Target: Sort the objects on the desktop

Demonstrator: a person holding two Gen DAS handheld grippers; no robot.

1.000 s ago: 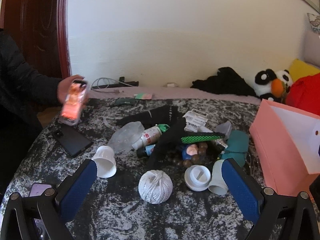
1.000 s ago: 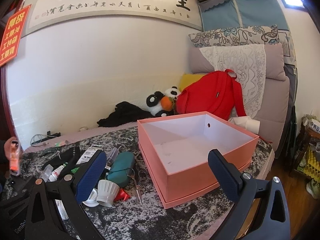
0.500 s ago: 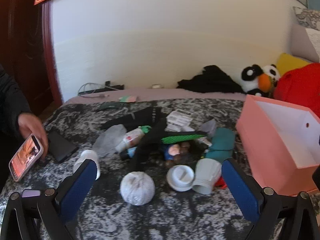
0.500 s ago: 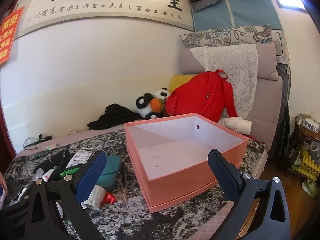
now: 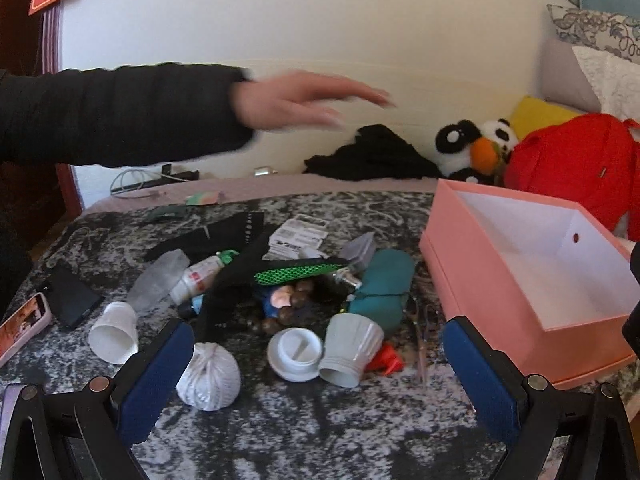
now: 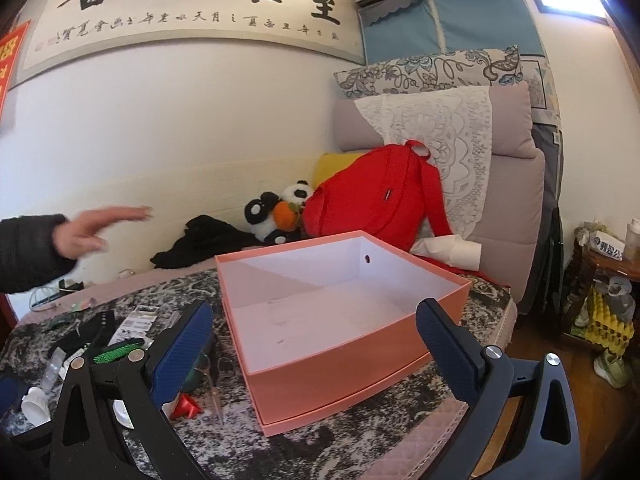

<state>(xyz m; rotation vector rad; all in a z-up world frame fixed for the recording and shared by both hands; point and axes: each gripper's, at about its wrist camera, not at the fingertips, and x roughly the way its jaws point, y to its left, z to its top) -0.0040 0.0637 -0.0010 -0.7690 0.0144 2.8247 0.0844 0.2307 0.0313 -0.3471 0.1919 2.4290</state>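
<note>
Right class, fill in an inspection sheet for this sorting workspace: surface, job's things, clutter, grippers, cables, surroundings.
Surface: mottled black-and-white cloth, pile at its centre.
Job's things: pink box open, nothing inside; white string ball, white cup, teal pouch, small scissors lie loose.
Clutter: two phones at the left edge.
Grippers: left gripper and right gripper, jaws open, holding nothing.
Cables: white cable by the wall.
Surroundings: bare hand over the pile, blurred; panda toy; red backpack.
</note>
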